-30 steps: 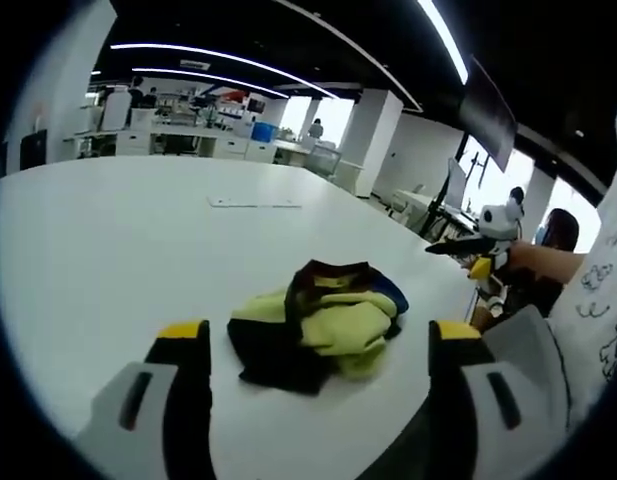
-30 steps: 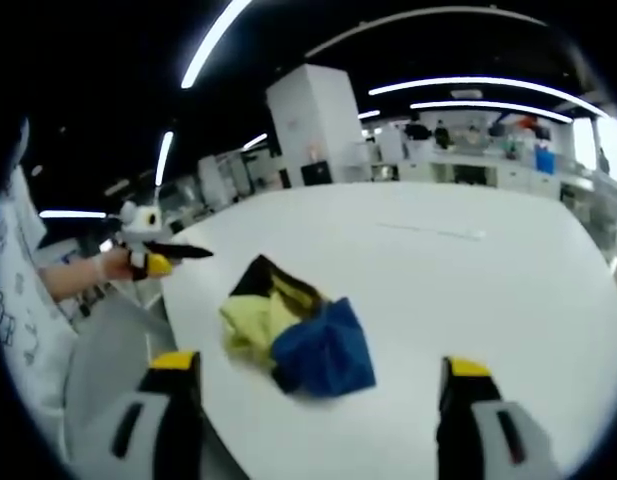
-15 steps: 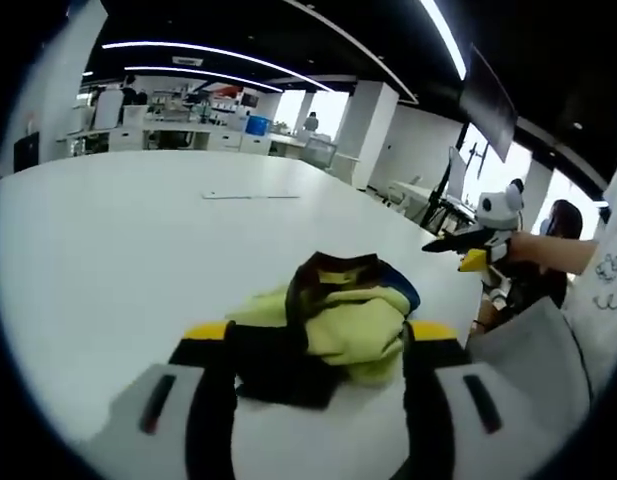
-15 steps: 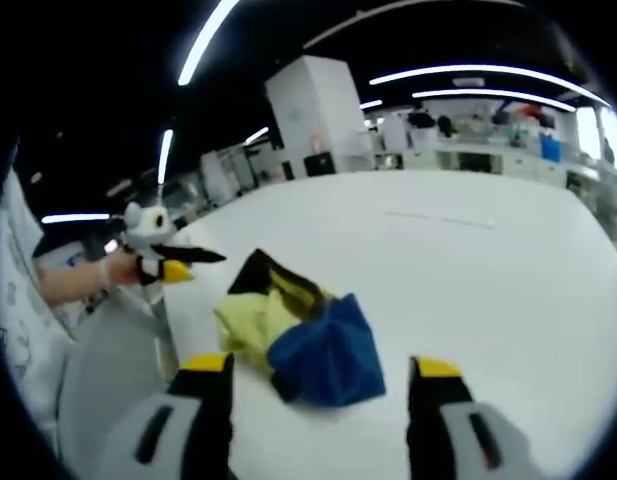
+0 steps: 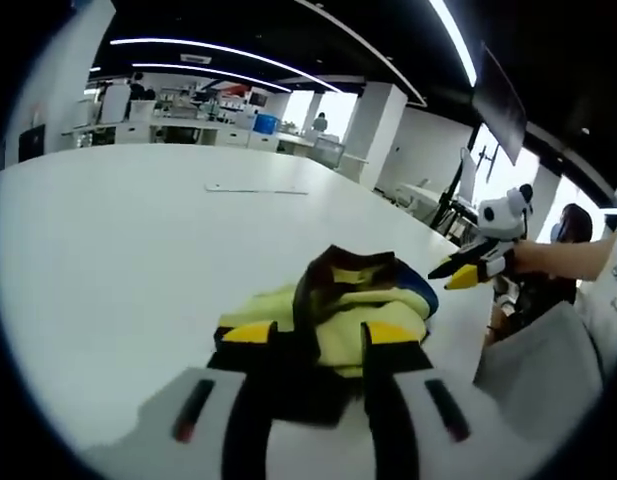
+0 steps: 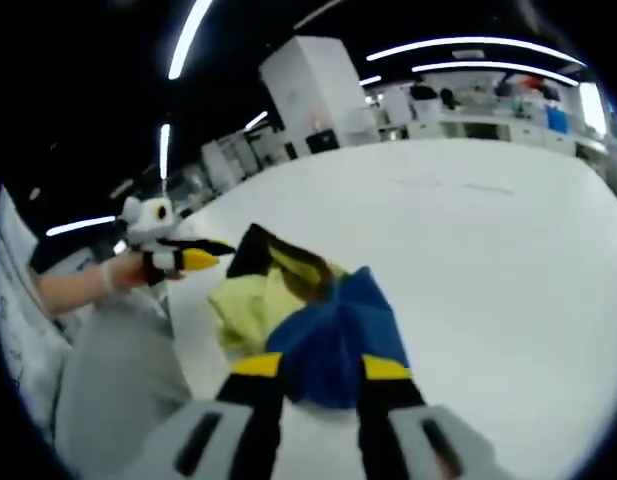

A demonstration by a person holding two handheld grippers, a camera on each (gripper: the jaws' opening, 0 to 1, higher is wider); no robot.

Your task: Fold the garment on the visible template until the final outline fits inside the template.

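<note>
Left gripper (image 5: 313, 333): grey body, black jaws with yellow tips. Jaws drawn narrow, the tips set against the near edge of the garment with dark fabric between them; whether they pinch it cannot be told. The same gripper appears in the right gripper view (image 6: 200, 258), held in a person's hand at the worktop's edge beside the garment.

Right gripper (image 6: 316, 366): same make. Jaws narrow, yellow tips pressed on either side of the garment's blue fold; a firm grasp cannot be confirmed. It appears in the left gripper view (image 5: 468, 272), held at the edge of the worktop, just beside the blue part of the cloth.

Crumpled cloth garment in pale yellow, blue and dark brown-black (image 5: 333, 315) (image 6: 303, 310): bunched in a heap, not spread flat. Lies on the worktop near its edge closest to the person, between the two grippers.

White round-edged worktop (image 5: 118, 240) (image 6: 488, 250): smooth, bare apart from the garment and a thin pale outline (image 5: 256, 189) (image 6: 458, 185) well beyond it.

Surroundings: open office with white desks, white columns and long ceiling light strips.
</note>
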